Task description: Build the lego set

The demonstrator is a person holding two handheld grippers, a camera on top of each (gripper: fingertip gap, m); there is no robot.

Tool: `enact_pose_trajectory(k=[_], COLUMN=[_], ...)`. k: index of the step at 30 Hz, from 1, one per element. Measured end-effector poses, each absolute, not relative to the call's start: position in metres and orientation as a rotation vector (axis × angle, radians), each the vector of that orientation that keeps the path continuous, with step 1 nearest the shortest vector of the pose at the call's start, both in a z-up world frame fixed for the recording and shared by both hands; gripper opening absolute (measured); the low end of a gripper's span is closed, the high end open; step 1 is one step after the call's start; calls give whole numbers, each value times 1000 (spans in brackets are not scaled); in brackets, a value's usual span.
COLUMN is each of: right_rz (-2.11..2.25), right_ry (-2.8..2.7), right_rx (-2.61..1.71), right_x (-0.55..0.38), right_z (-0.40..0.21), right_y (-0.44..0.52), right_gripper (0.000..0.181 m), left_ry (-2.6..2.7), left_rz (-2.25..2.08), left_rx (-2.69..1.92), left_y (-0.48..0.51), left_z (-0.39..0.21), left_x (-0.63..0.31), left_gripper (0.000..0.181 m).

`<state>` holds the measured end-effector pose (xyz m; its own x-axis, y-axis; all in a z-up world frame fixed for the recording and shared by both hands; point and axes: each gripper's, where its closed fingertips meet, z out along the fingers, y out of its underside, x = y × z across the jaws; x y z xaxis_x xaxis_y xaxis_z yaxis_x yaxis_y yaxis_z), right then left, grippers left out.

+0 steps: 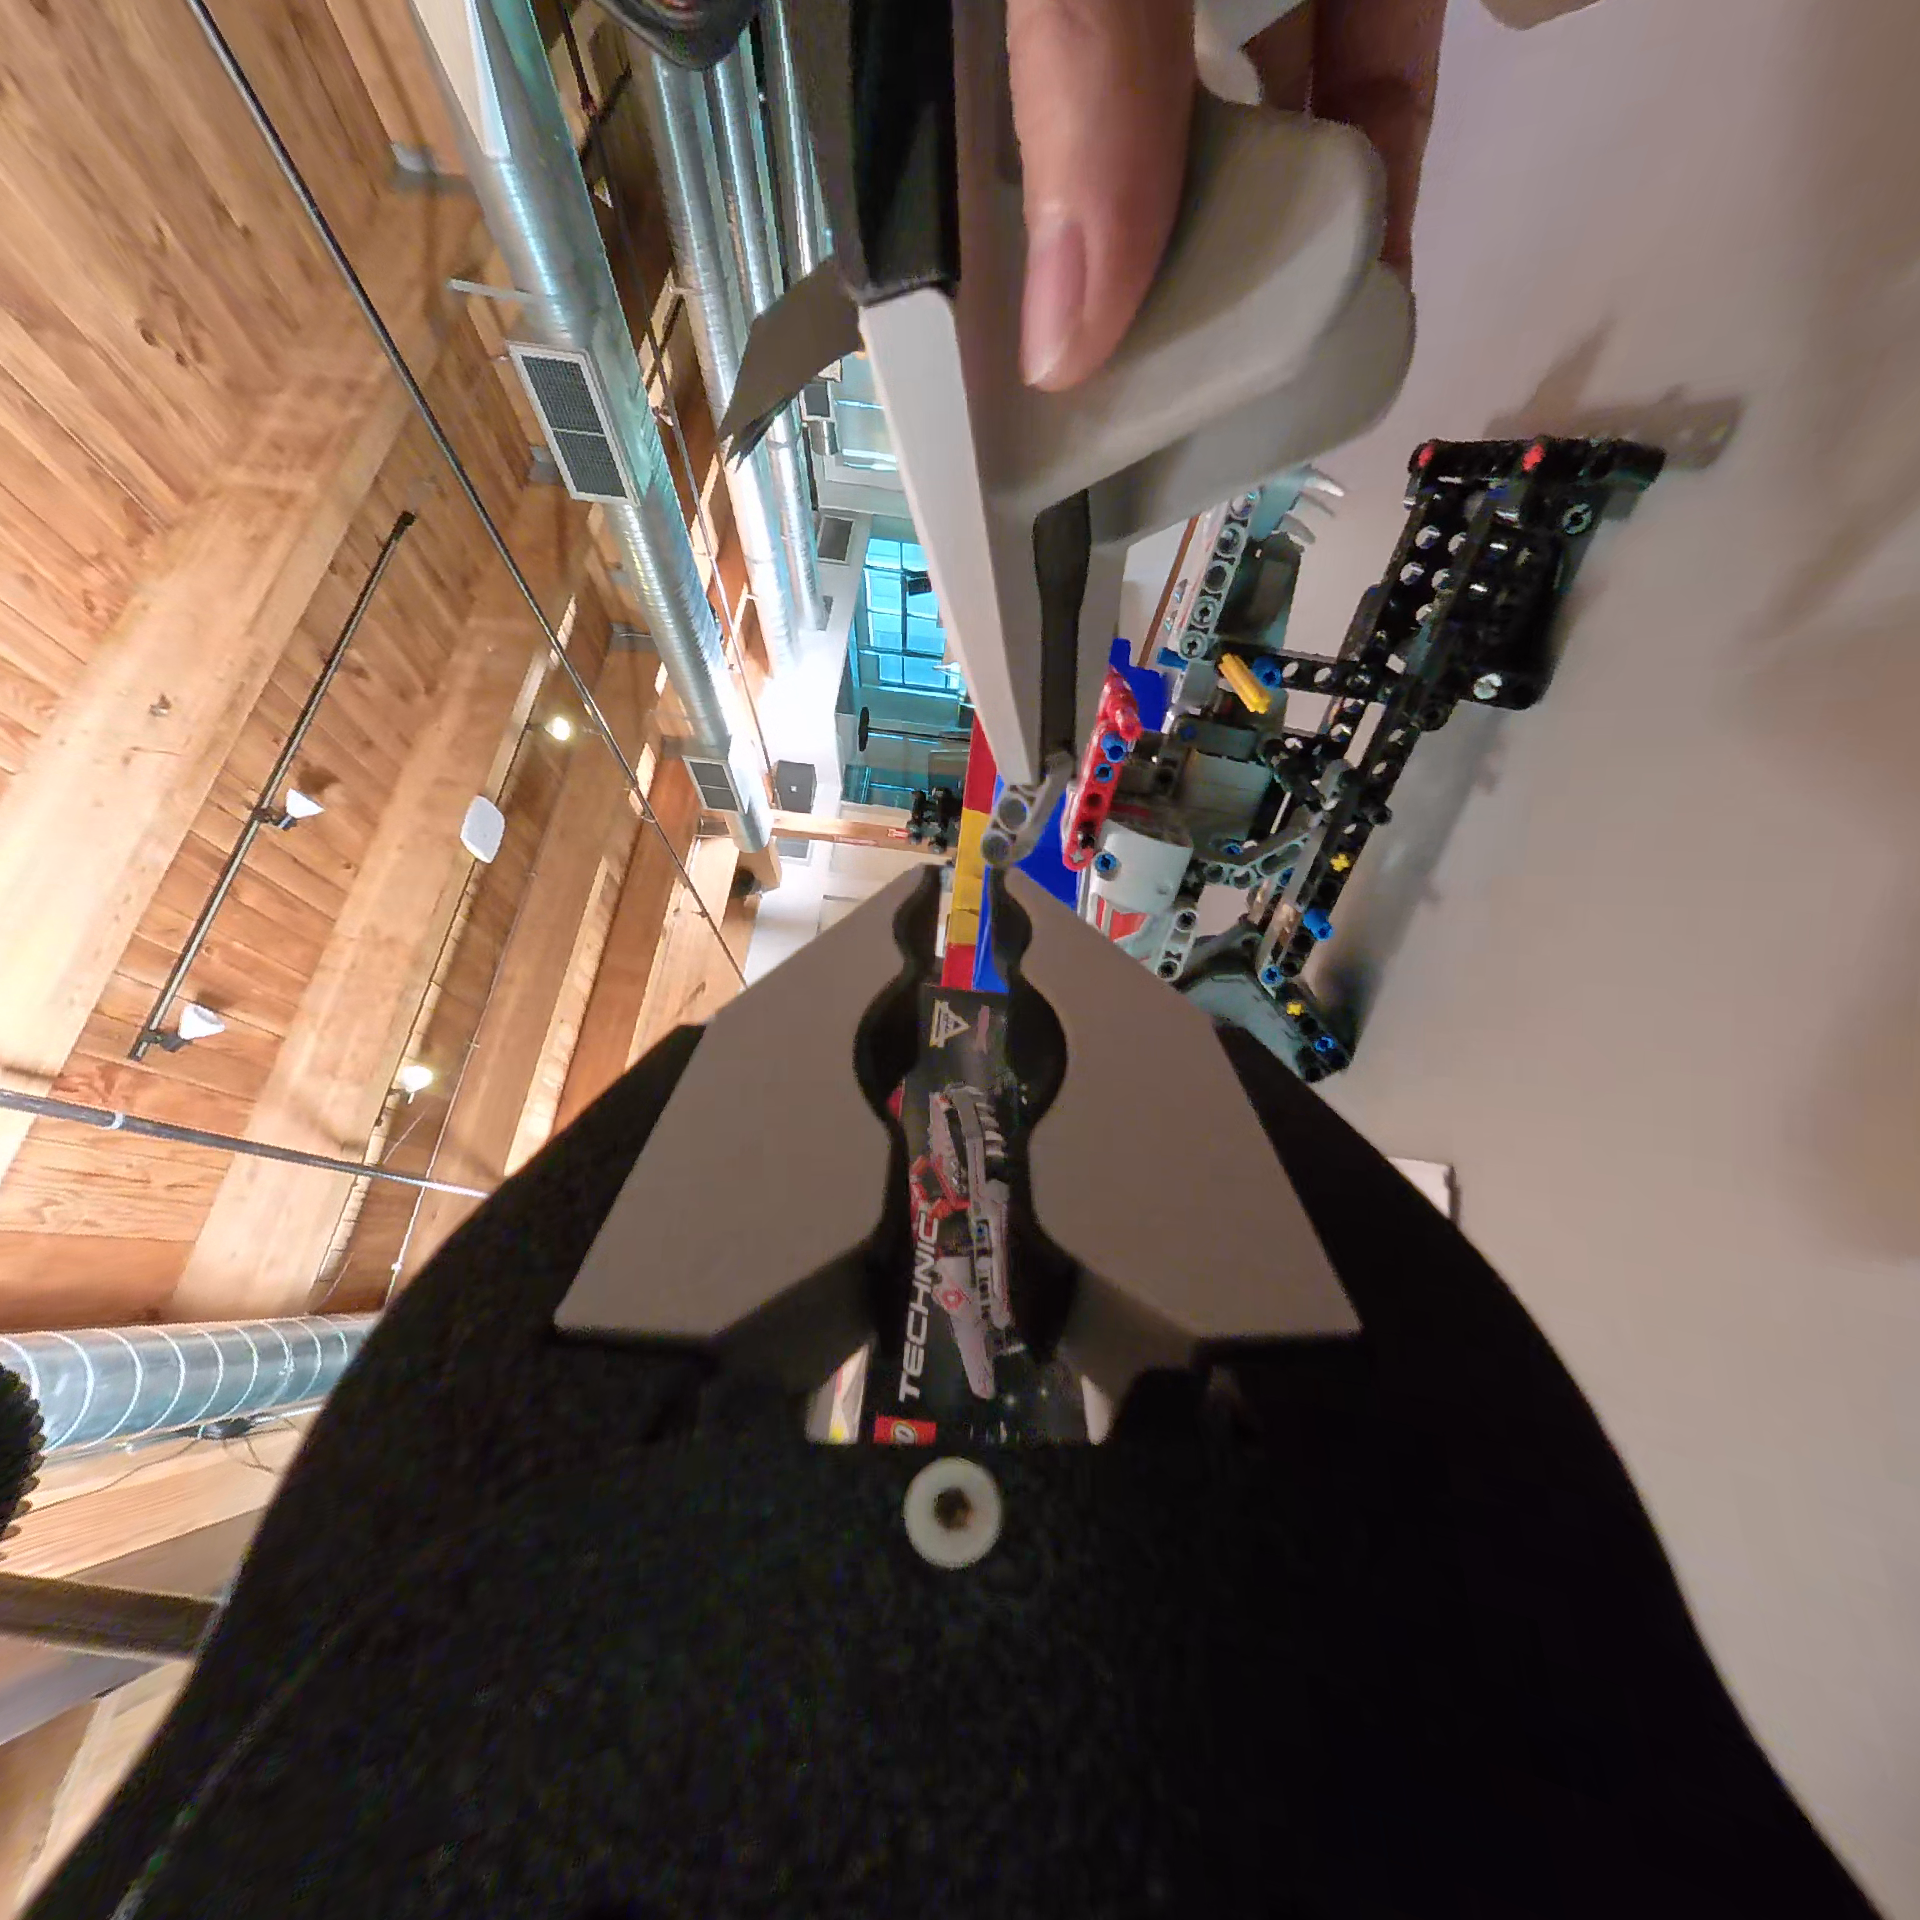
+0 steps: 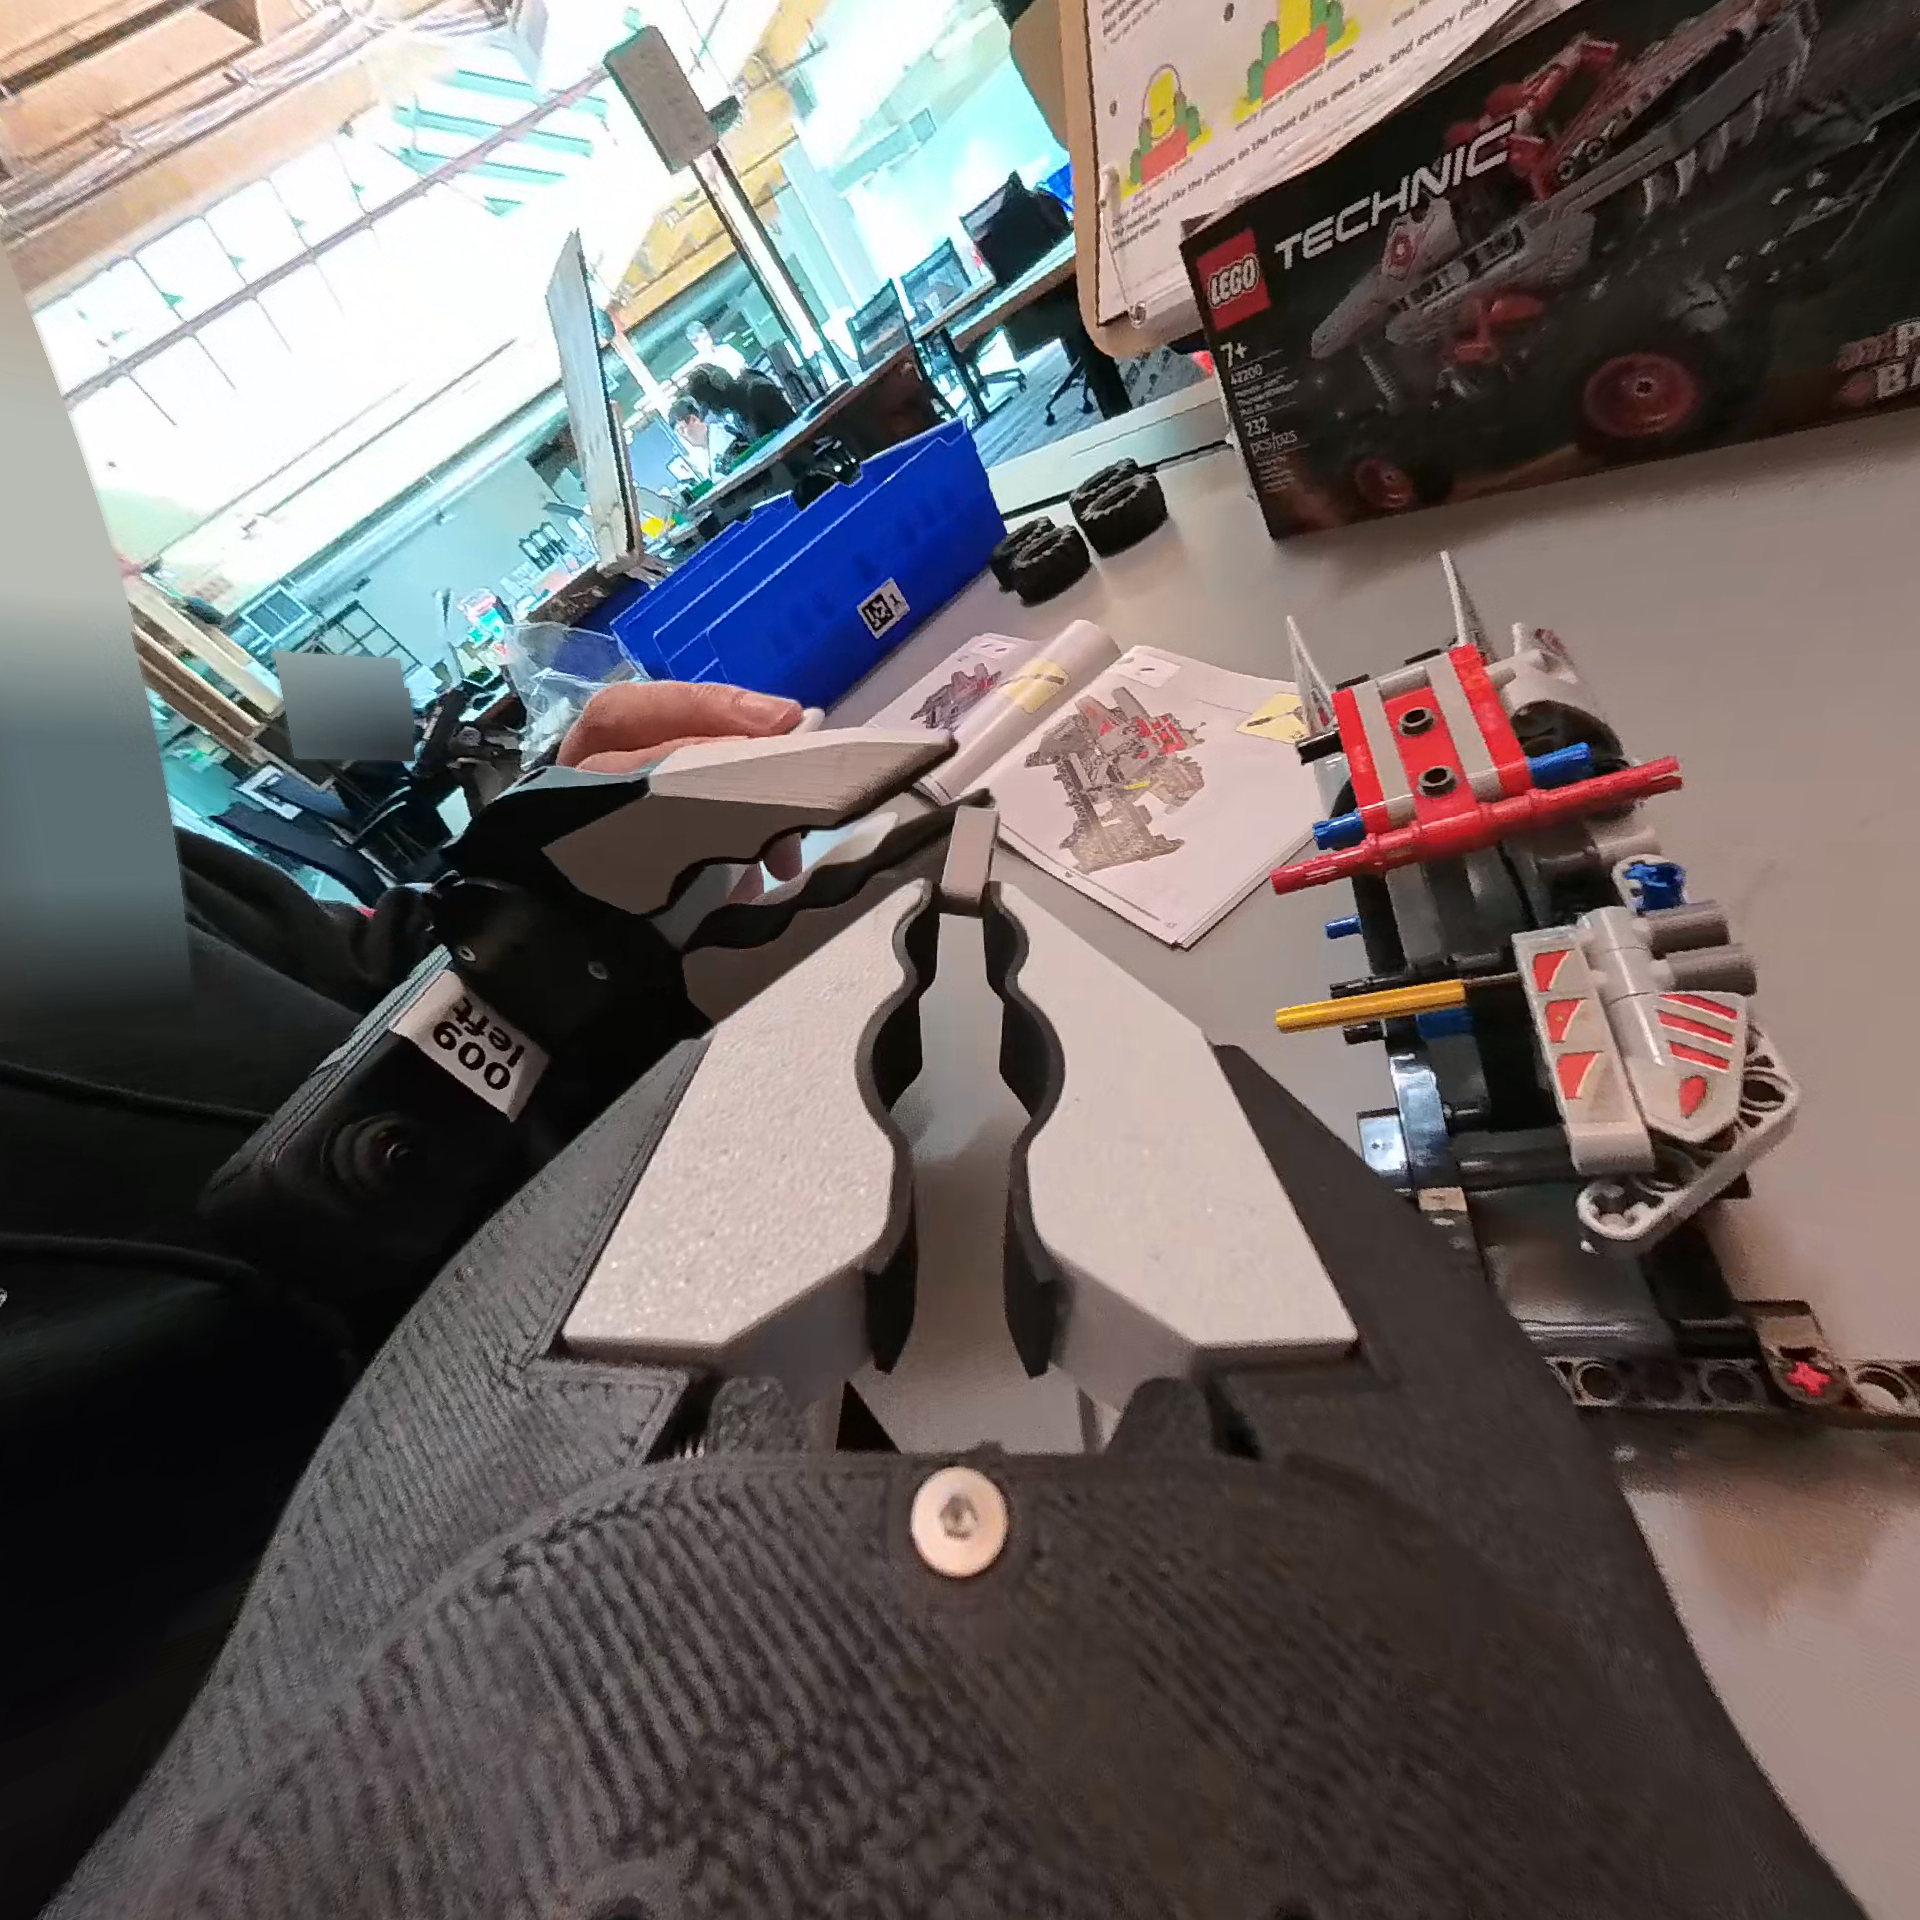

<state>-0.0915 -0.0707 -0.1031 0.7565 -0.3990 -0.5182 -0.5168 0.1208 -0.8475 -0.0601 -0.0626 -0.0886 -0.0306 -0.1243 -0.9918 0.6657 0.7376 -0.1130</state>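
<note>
both tools meet tip to tip: right tool (image 2: 961, 894) clamps the small grey beam (image 2: 968, 852), left tool (image 1: 1000, 878) pinches its other end, model (image 2: 1496, 935) waiting just right on the bench (image 2: 1766, 623).

Right hand-held gripper (image 2: 961, 883) pinches a grey beam (image 2: 968, 847) beside the lego model (image 2: 1538, 935).

A partly built vehicle chassis of black, grey and red plastic beams (image 2: 1507, 935) is lying on the grey tabletop, studded with blue pins and a yellow axle. A small grey plastic connector beam (image 2: 966, 852) is sitting upright, pinched at its lower end.
</note>
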Motion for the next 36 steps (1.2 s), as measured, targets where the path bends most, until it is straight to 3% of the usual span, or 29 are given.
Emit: enact_pose_trajectory(k=[29, 36], right_rz=[73, -83], right_ry=[787, 769], right_rx=[-1491, -1642], right_x=[-89, -87], right_z=[-102, -112], right_y=[-75, -75], right_gripper=[7, 7], left_ry=[1453, 1549], left_rz=[-673, -694], left_rx=[645, 683], left_y=[-79, -82], left_z=[-99, -109], left_x=[-73, -75], left_gripper=[15, 5])
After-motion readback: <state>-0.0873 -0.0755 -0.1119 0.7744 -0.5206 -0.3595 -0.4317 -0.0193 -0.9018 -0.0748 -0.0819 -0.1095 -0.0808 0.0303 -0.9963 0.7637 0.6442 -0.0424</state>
